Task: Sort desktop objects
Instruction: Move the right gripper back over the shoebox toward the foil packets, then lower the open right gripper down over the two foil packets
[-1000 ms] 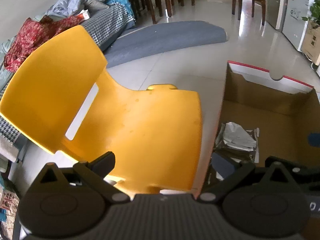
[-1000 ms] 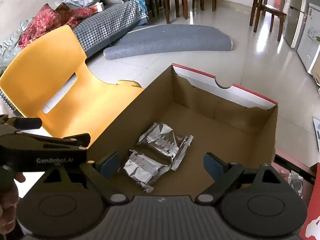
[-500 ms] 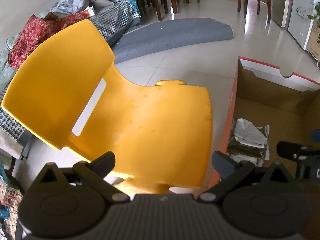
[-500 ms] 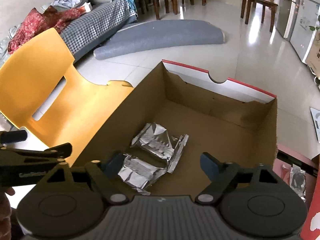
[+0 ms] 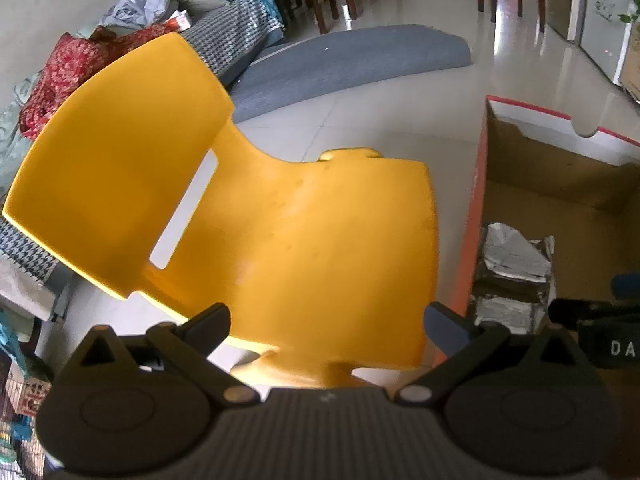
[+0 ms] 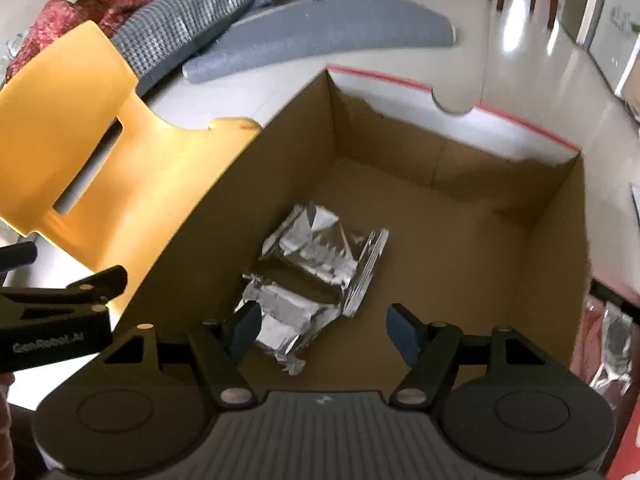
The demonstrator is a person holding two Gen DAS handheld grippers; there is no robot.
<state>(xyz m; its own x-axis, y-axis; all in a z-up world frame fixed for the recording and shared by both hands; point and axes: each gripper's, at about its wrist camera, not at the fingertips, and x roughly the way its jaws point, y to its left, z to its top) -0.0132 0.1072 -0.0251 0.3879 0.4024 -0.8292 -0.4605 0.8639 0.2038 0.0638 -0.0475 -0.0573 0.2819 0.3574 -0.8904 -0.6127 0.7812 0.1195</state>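
An open cardboard box [image 6: 460, 168] with a red-edged flap holds crumpled silver foil packets [image 6: 312, 264]. My right gripper [image 6: 325, 330] hangs open over the near part of the box, just above the packets, with nothing between its fingers. In the left wrist view the same box [image 5: 560, 176] is at the right, with the foil packets [image 5: 512, 268] inside. My left gripper [image 5: 328, 320] is open and empty above the seat of a yellow plastic chair [image 5: 280, 240], left of the box. Another foil packet [image 6: 616, 344] lies outside the box at the far right.
The yellow chair [image 6: 100, 168] stands against the box's left wall. A rolled grey mat [image 5: 348, 60] lies on the tiled floor beyond. A checked sofa [image 5: 228, 40] piled with clothes is at the back left; wooden chairs and a white cabinet stand farther back.
The right gripper has dropped lower into the box, closer to the foil packets, and its fingers stand somewhat narrower. The left gripper has drifted a little leftward over the chair.
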